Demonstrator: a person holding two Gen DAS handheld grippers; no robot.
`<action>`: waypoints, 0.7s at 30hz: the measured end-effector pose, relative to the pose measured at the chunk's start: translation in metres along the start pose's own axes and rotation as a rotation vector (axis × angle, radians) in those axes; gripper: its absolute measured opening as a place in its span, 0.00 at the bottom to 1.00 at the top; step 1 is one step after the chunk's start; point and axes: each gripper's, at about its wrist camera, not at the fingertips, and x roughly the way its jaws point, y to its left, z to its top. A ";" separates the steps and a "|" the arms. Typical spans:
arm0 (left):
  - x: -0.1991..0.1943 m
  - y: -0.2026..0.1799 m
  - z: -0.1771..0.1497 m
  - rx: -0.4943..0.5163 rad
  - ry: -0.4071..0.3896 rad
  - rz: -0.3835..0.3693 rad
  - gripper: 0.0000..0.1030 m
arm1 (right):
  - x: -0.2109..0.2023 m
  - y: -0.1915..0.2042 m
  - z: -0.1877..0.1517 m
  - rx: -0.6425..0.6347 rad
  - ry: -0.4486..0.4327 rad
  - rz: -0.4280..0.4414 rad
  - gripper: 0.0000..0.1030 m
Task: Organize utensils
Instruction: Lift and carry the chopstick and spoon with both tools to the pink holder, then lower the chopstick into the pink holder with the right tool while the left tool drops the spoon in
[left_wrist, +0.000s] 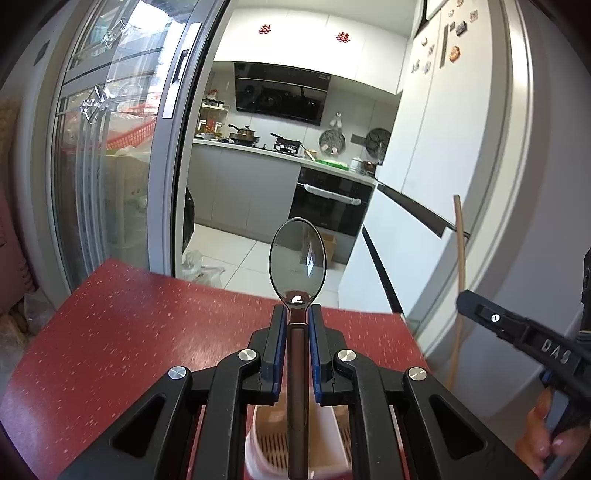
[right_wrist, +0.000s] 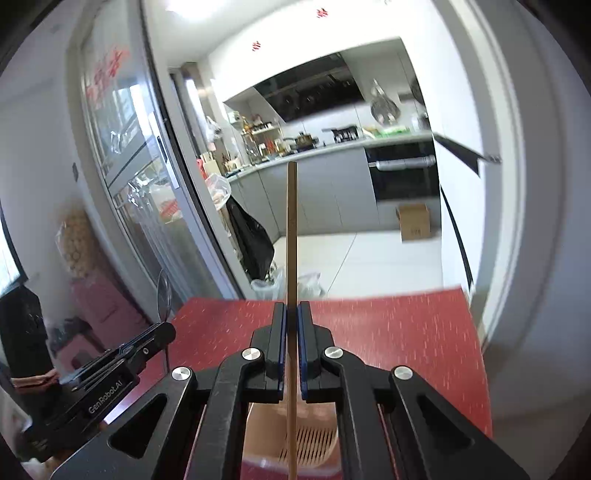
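Note:
My left gripper (left_wrist: 297, 314) is shut on a metal spoon (left_wrist: 297, 258) with a dark handle, bowl pointing up, held upright above a pale slotted utensil holder (left_wrist: 271, 439) that stands on the red table (left_wrist: 129, 332). My right gripper (right_wrist: 291, 310) is shut on a wooden chopstick (right_wrist: 291, 229), held upright above the same holder (right_wrist: 314, 435). In the left wrist view the right gripper (left_wrist: 517, 328) and its chopstick (left_wrist: 460, 258) show at the right. In the right wrist view the left gripper (right_wrist: 122, 362) and the spoon (right_wrist: 163, 295) show at the left.
The red speckled table (right_wrist: 406, 332) ends just ahead. Beyond it are a glass sliding door (left_wrist: 110, 147), a kitchen with an oven (left_wrist: 328, 203), a white fridge (left_wrist: 436, 129), a cardboard box (right_wrist: 413, 221) and bags (right_wrist: 251, 236) on the floor.

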 end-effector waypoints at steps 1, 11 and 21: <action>0.007 0.001 0.002 -0.004 -0.006 0.003 0.40 | 0.007 0.002 0.000 -0.015 -0.012 -0.002 0.06; 0.044 0.002 -0.021 0.076 -0.017 0.032 0.40 | 0.058 0.025 -0.026 -0.197 -0.010 -0.006 0.05; 0.037 0.001 -0.056 0.137 0.021 0.072 0.40 | 0.051 0.036 -0.077 -0.368 0.045 0.009 0.05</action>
